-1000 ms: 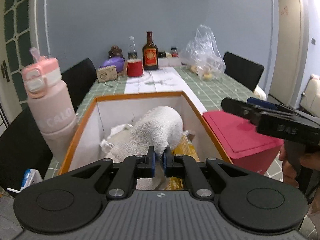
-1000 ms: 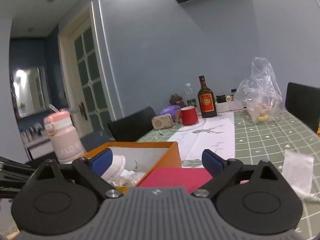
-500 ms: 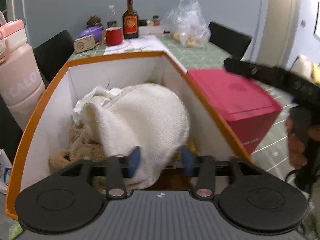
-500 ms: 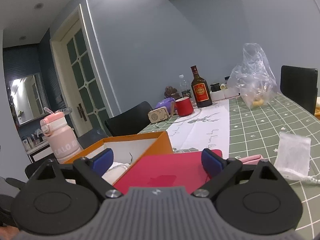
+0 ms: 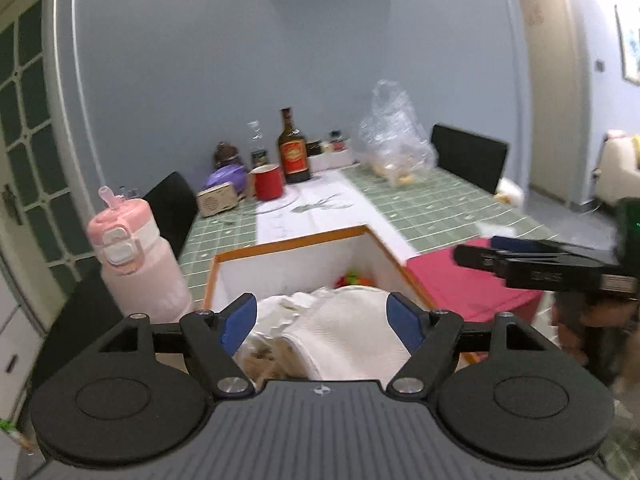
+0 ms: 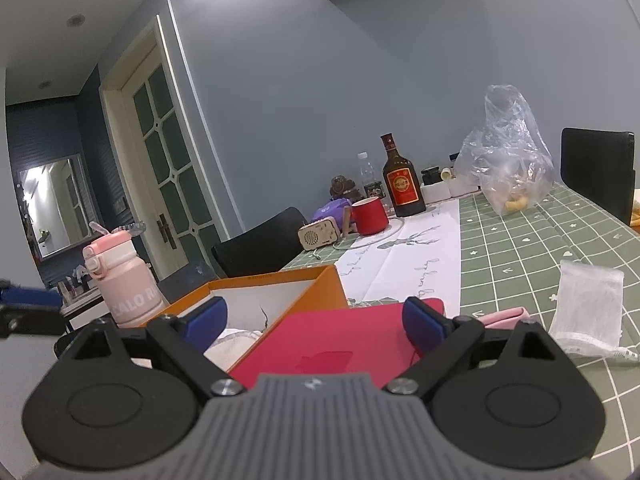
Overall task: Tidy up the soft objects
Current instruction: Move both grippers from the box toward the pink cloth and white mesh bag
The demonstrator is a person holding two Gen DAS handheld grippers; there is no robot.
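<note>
Your left gripper (image 5: 322, 322) hangs above the near end of the orange-rimmed box (image 5: 292, 242); its jaws have just been opening and stand wide, pads clear of the white fleece cloth (image 5: 352, 332) lying in the box below them. Your right gripper (image 6: 314, 322) is likewise spread, empty, over the red lid (image 6: 332, 348) just beside the box. A pink bottle (image 5: 136, 264) stands by the box's left wall on the green checked worktop (image 5: 432, 208).
</note>
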